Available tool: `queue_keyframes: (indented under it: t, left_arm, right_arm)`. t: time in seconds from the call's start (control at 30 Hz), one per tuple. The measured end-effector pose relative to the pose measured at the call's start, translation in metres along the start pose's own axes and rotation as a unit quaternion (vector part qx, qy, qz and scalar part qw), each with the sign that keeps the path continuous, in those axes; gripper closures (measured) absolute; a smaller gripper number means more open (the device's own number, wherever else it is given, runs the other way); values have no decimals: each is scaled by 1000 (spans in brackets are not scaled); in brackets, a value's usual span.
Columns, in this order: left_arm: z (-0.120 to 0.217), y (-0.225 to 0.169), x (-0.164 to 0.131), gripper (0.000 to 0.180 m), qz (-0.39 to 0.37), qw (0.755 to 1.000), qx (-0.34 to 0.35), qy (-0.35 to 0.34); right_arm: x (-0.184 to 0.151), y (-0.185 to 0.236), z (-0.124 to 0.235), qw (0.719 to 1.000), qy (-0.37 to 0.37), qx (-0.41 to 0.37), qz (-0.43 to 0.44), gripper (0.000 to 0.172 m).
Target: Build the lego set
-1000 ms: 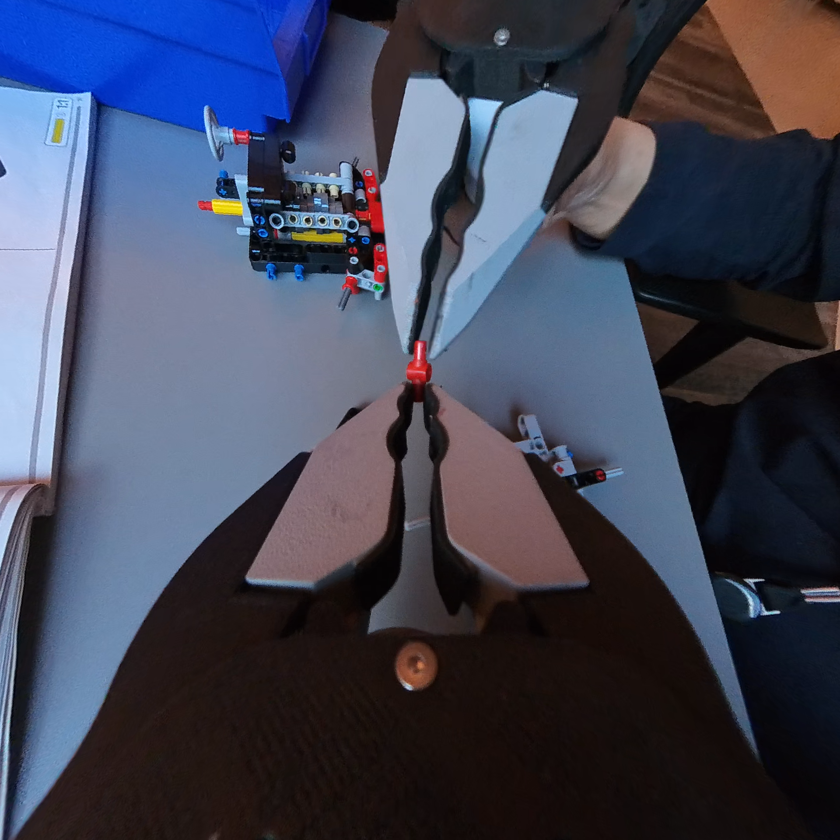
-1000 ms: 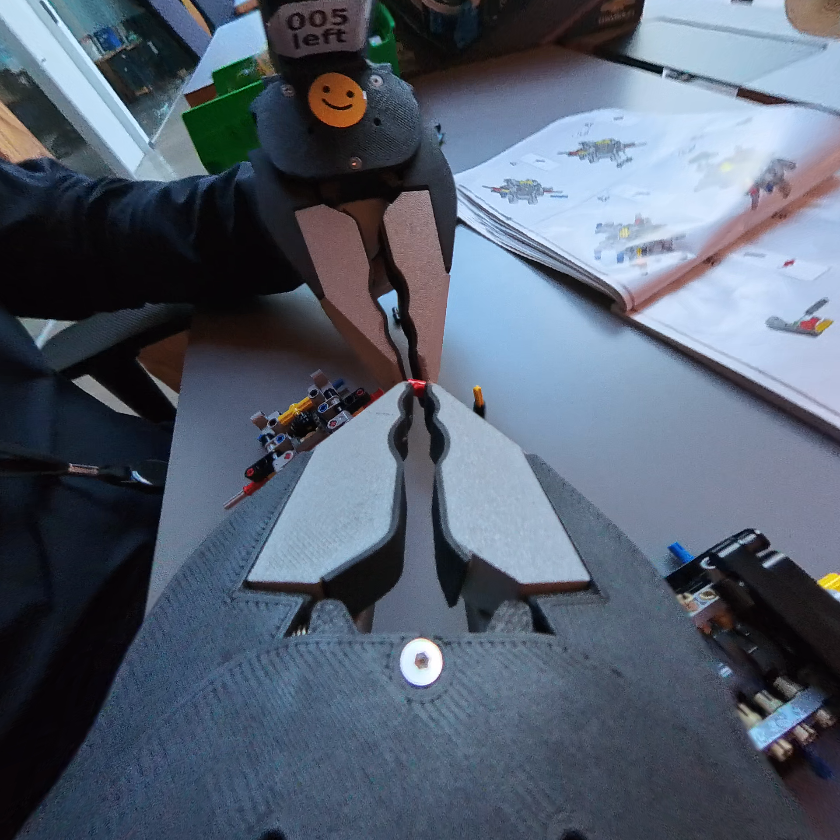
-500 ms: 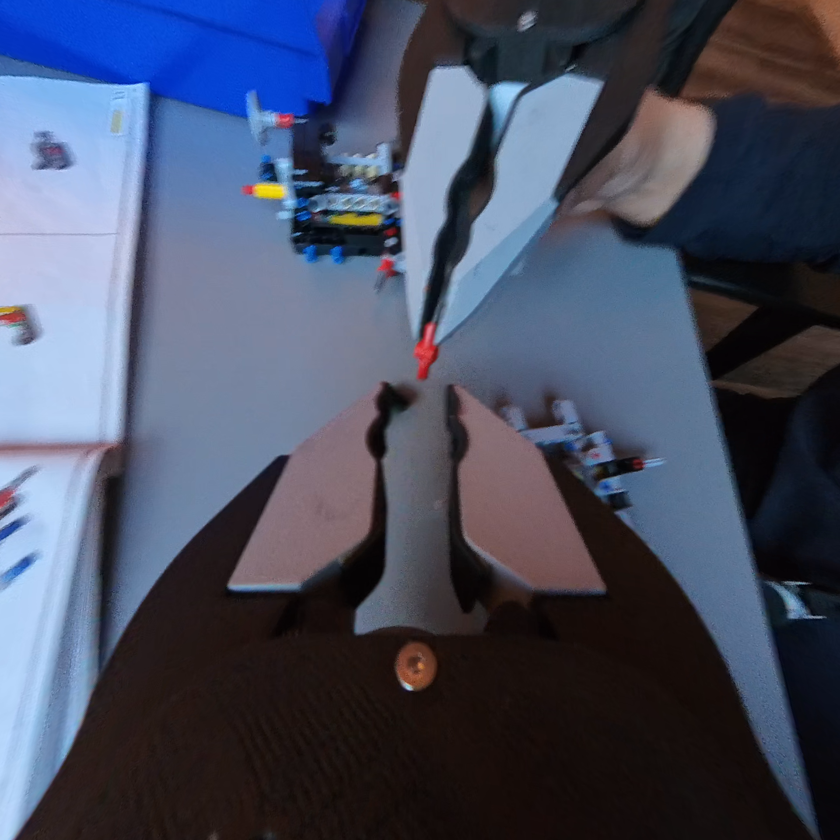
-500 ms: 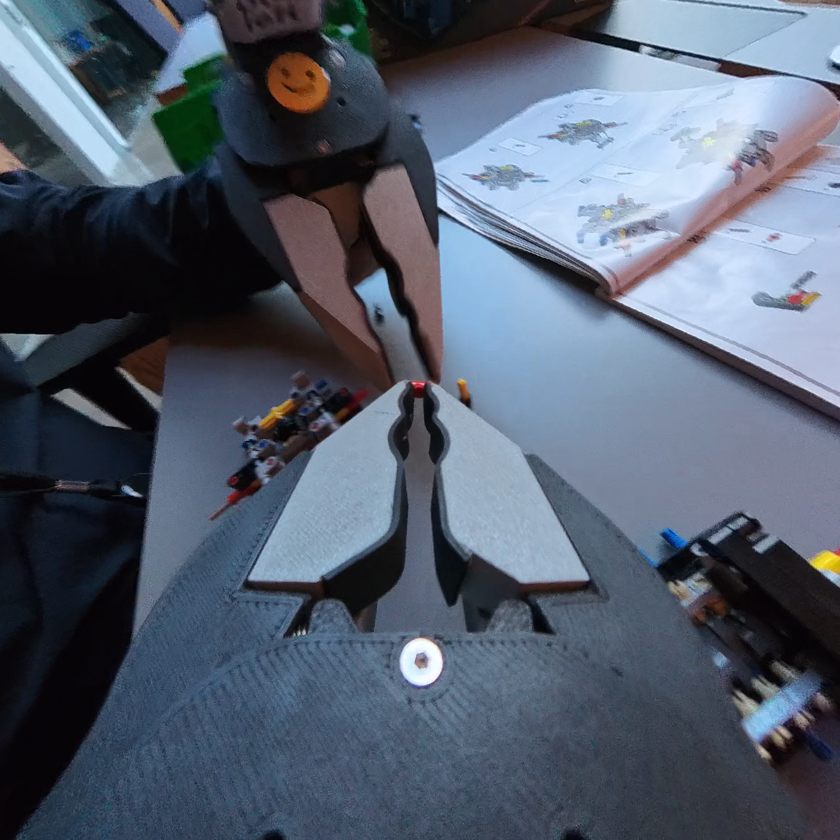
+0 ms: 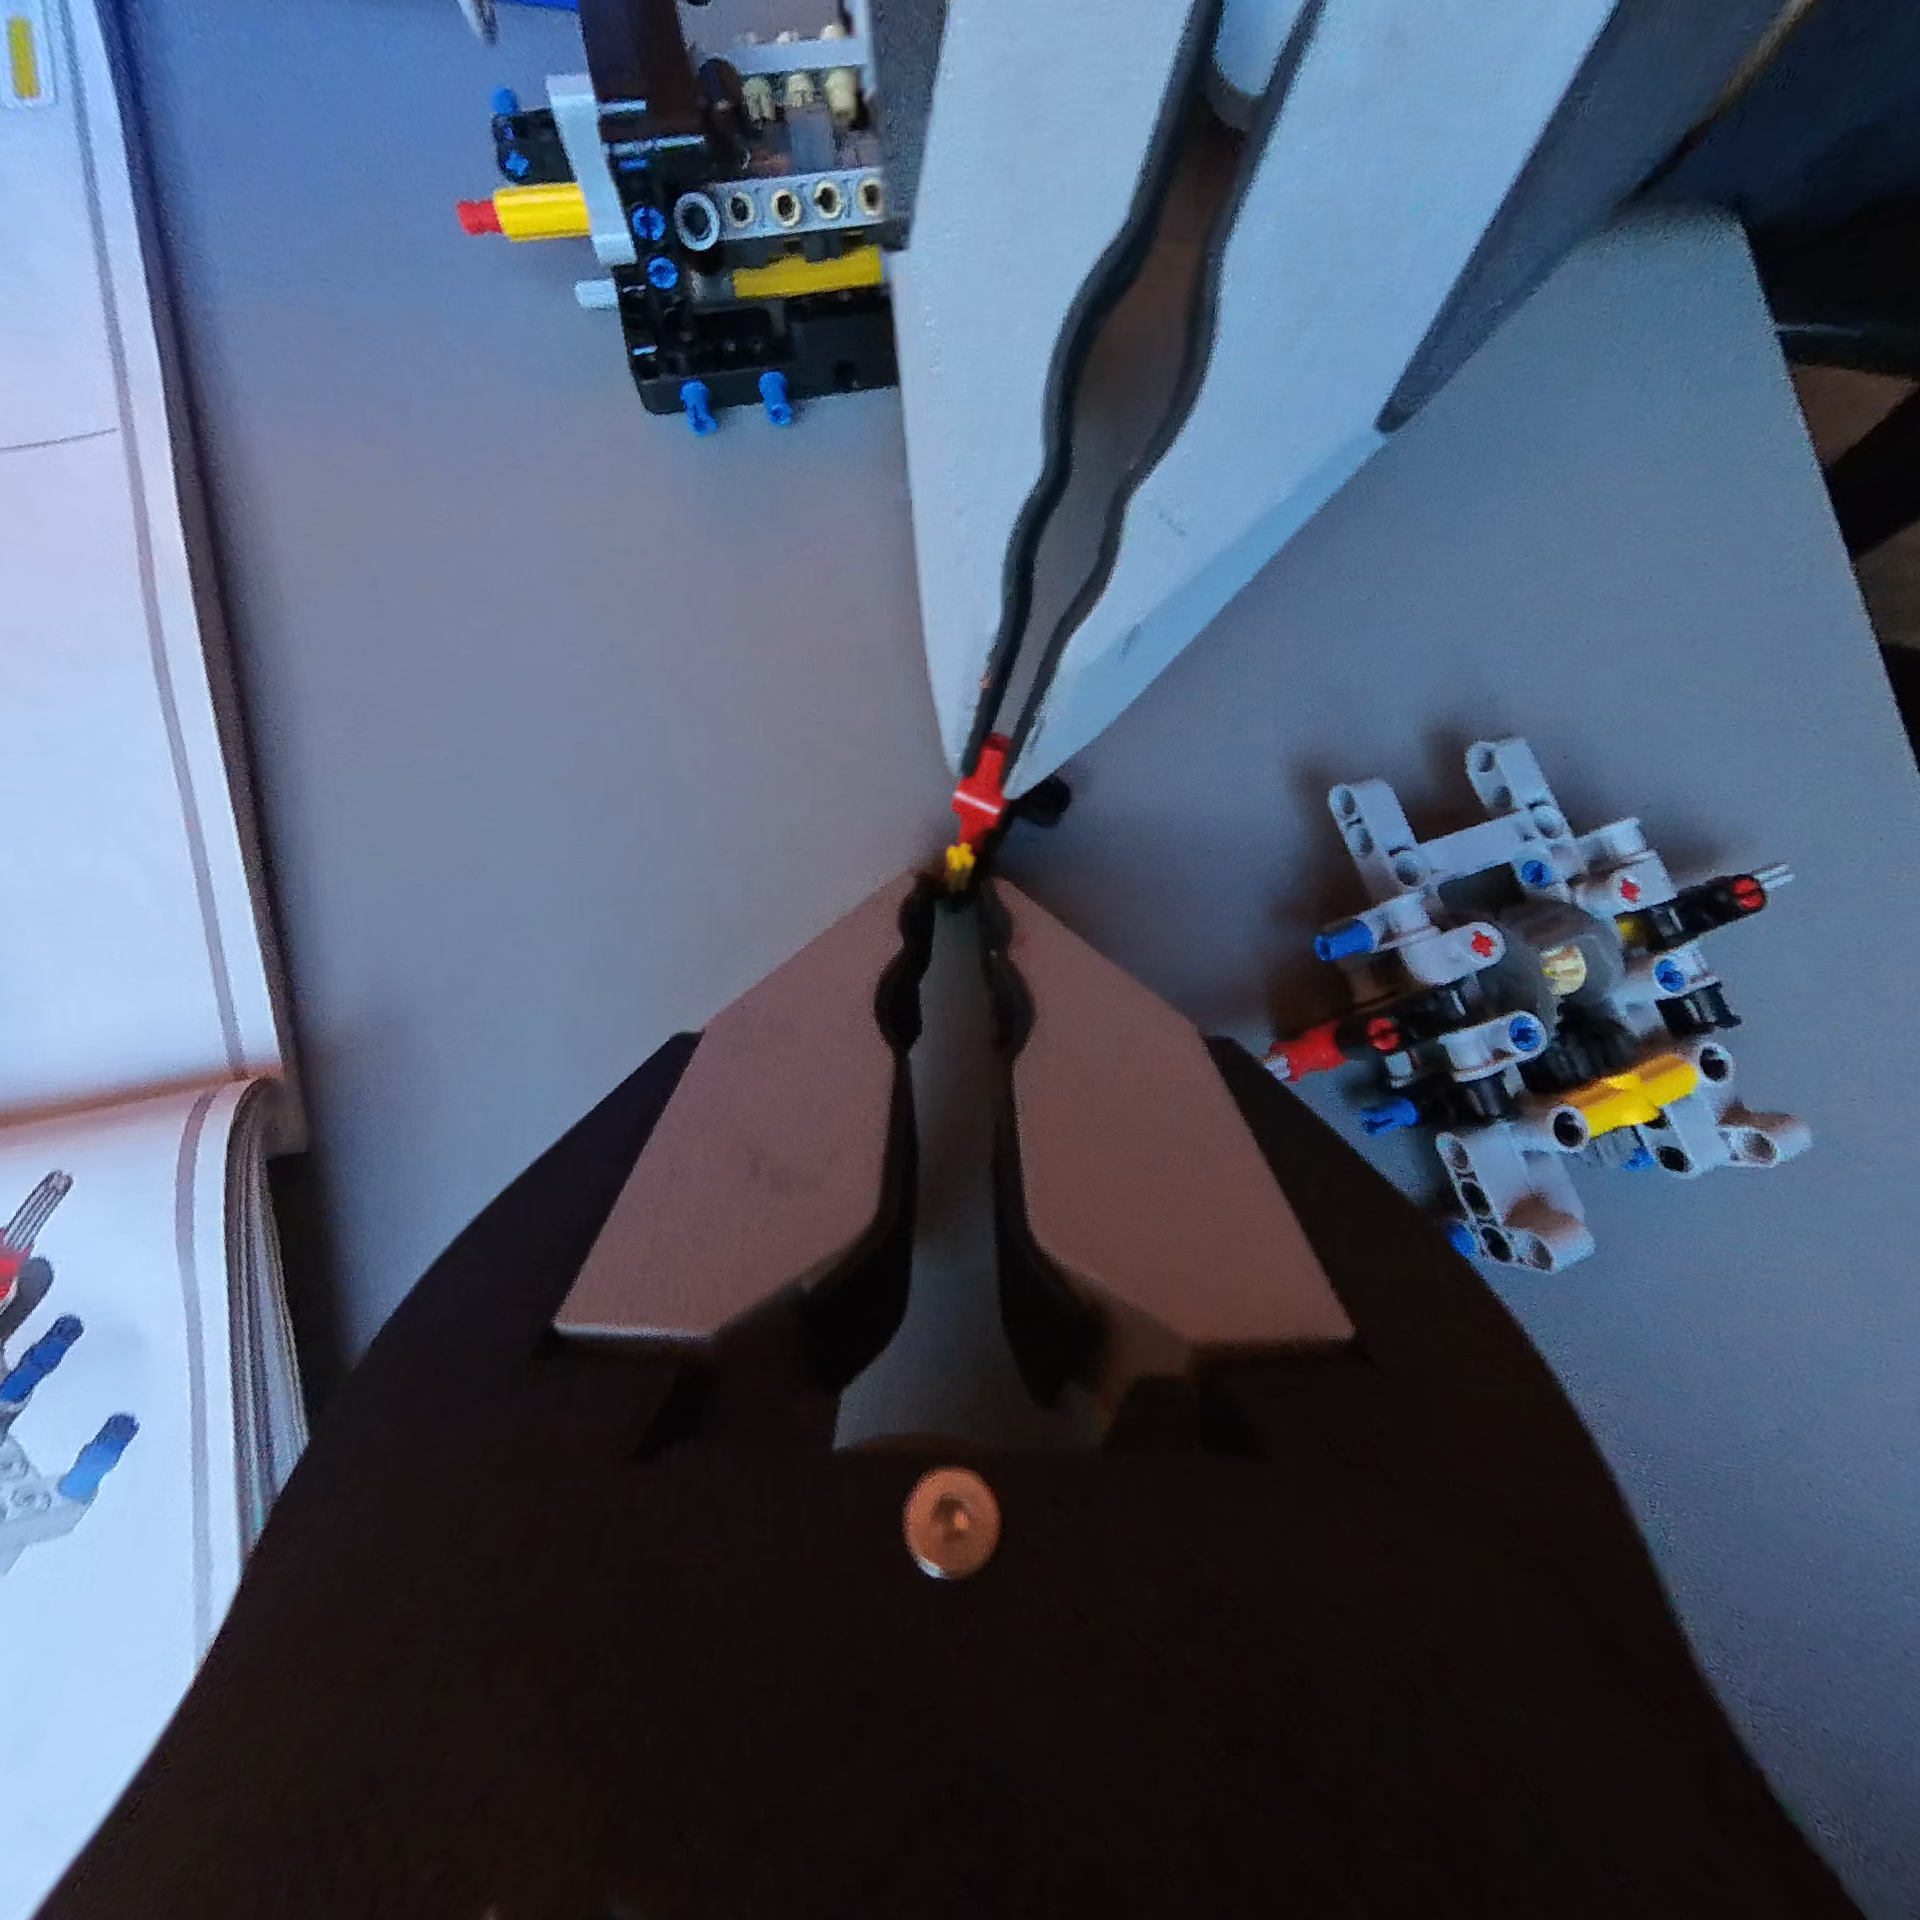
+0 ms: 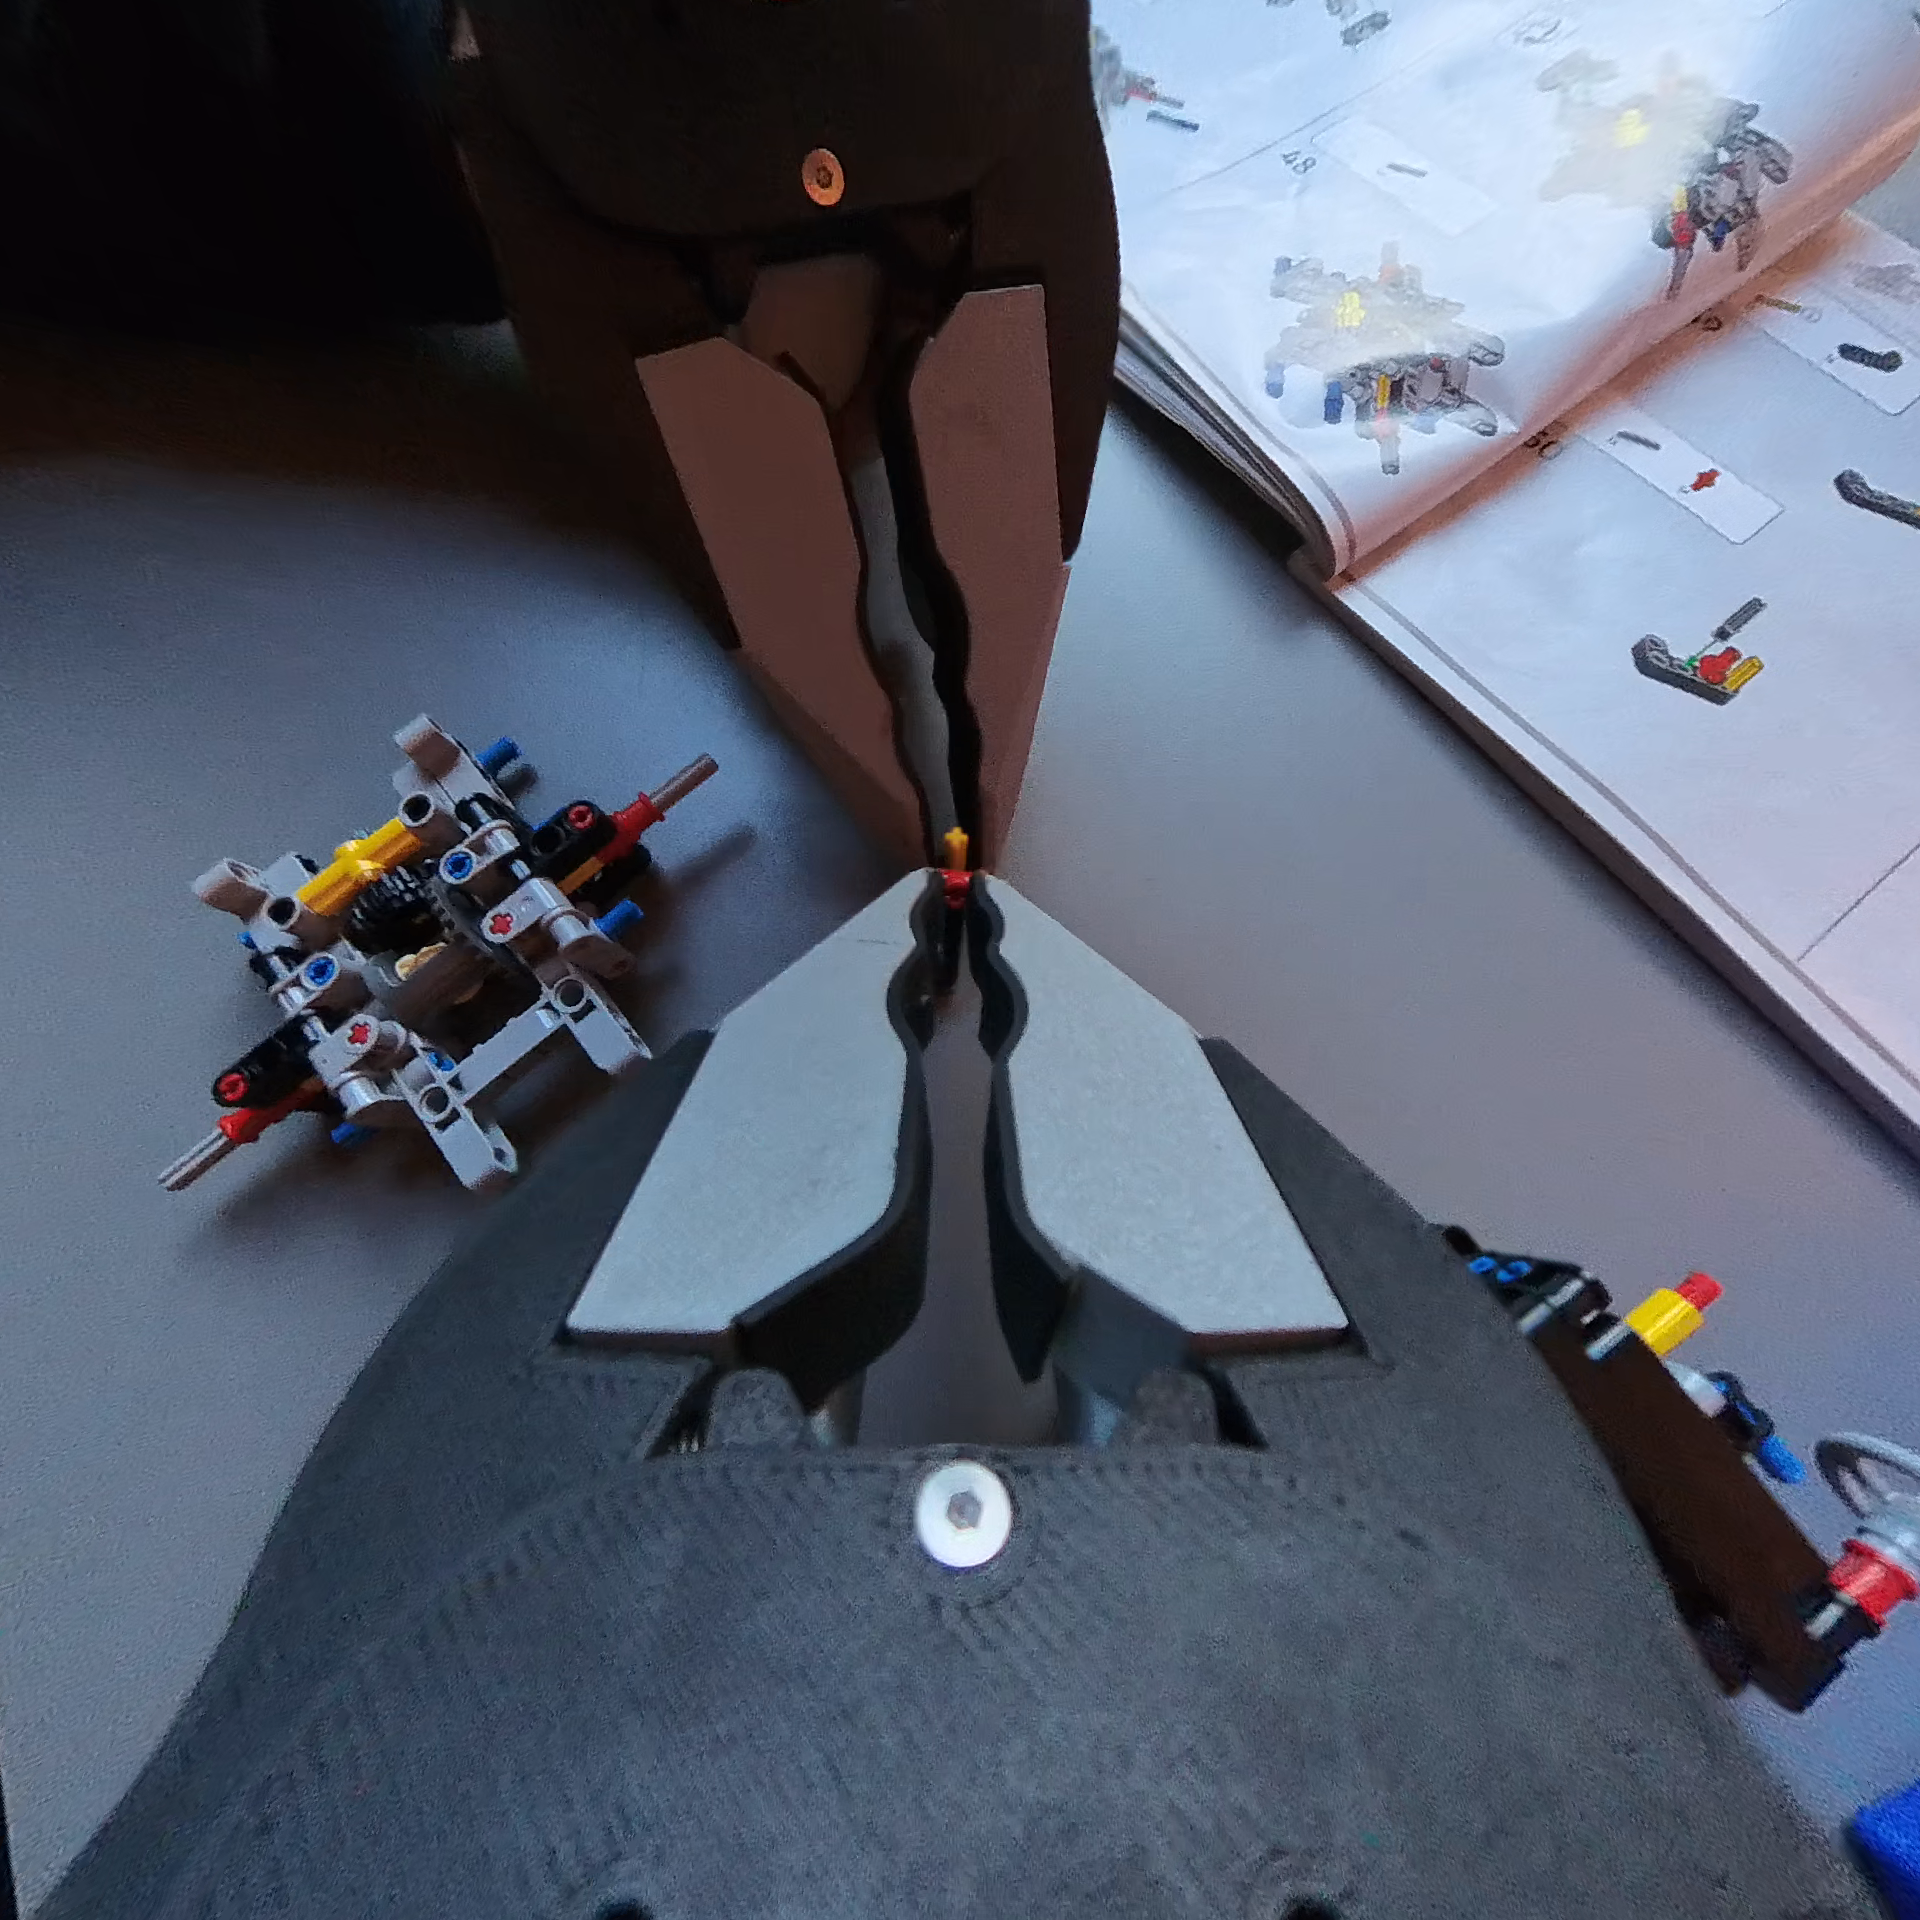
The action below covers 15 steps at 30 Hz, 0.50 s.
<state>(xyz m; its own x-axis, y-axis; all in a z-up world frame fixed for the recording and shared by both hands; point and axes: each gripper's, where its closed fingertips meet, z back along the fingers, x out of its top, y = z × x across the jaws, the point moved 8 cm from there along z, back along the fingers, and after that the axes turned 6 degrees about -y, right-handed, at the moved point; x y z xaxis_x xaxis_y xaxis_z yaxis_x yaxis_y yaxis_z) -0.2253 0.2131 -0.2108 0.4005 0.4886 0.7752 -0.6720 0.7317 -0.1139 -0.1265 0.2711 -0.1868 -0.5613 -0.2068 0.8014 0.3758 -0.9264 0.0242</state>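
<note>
Red pin (image 5: 980, 798) sits clenched in my right claw (image 5: 992, 774), tip to tip with my left claw (image 5: 954, 891), which is pinching a tiny yellow axle (image 5: 959, 860). Open worktop (image 5: 582, 665) at nine o'clock runs to the booklet (image 5: 104, 582). Grey assembly (image 5: 1548, 1018) crowds three o'clock; black assembly (image 5: 727, 239) at eleven is half hidden behind my right claw.

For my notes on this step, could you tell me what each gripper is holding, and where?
The right gripper pinches a red pin by one end. The left gripper grips a small yellow piece at its fingertips.
</note>
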Motion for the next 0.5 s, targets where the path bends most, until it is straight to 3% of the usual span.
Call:
queue_keyframes:
  t: [0.5]
  left_arm:
    - [-1,-2,-1,175,-6,1000,0,-11]
  right_arm:
    - [11,7,-6,992,110,-10,66,171]
